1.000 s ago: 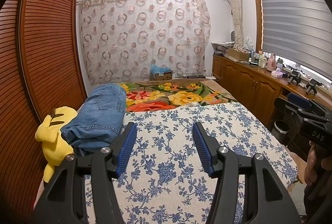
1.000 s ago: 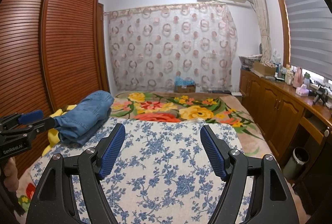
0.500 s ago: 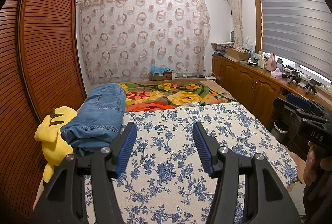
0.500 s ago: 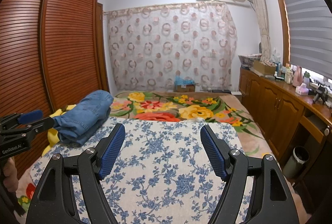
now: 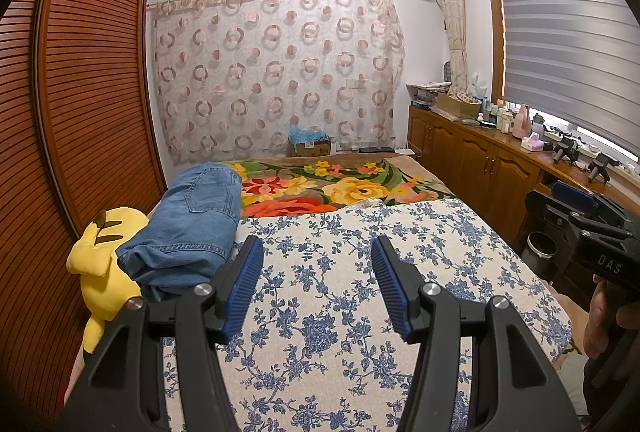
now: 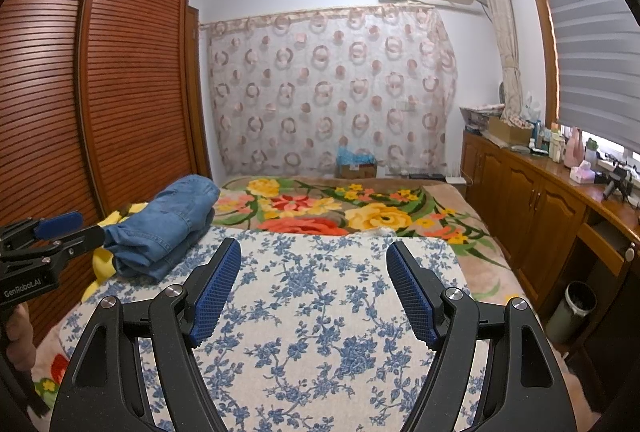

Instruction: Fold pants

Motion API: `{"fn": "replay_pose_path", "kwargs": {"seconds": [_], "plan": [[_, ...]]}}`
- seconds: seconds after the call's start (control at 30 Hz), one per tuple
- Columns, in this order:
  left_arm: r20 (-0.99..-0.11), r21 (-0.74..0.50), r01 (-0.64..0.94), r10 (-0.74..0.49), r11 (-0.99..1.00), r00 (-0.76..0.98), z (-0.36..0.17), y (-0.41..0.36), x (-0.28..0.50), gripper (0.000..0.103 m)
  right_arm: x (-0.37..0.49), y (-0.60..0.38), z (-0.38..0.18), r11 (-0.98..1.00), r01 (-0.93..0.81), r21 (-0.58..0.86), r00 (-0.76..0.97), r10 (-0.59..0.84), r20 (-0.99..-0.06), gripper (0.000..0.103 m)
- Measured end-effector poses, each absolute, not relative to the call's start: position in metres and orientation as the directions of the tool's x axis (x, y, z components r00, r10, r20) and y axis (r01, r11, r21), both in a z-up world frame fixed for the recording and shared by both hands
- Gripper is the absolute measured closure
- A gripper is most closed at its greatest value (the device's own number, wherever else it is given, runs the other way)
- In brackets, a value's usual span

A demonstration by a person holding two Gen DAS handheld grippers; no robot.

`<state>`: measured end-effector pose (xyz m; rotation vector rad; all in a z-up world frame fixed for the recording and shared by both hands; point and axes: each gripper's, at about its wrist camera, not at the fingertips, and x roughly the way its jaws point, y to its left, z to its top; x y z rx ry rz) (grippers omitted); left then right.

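Folded blue denim pants [image 5: 192,224] lie on the left side of the bed, partly on a yellow plush toy [image 5: 102,264]; they also show in the right wrist view [image 6: 164,224]. My left gripper [image 5: 316,272] is open and empty above the blue-flowered bedspread [image 5: 340,312], to the right of the pants. My right gripper [image 6: 314,280] is open and empty above the same bedspread [image 6: 312,312]. The right gripper shows at the right edge of the left wrist view [image 5: 592,232]; the left gripper shows at the left edge of the right wrist view [image 6: 44,244].
A bright floral blanket [image 5: 340,187] covers the far half of the bed. A slatted wooden wardrobe [image 5: 80,111] stands along the left. Wooden cabinets [image 5: 472,159] with clutter line the right wall, with a waste bin [image 5: 540,248] beside the bed. A curtain [image 5: 276,71] hangs behind.
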<state>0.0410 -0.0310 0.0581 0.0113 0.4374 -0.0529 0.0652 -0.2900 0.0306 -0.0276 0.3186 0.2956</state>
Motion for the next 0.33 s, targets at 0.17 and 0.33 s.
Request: {"fn": "replay_pose_path", "kwargs": {"seconds": [0.17,0.33], "plan": [[-0.423,-0.001,0.053,-0.048,0.999,0.905,0.0577,-0.0313,0.0406,0.047,0.0652,-0.2899,0.0308,0.957,-0.290,0.020,0.907,0.282,-0.312,0.026],[-0.423,-0.003,0.054,-0.050,0.999,0.905,0.0579,-0.0303,0.0409,0.047,0.0653,-0.2901,0.0306,0.957,-0.290,0.021,0.907,0.282,-0.312,0.026]]}}
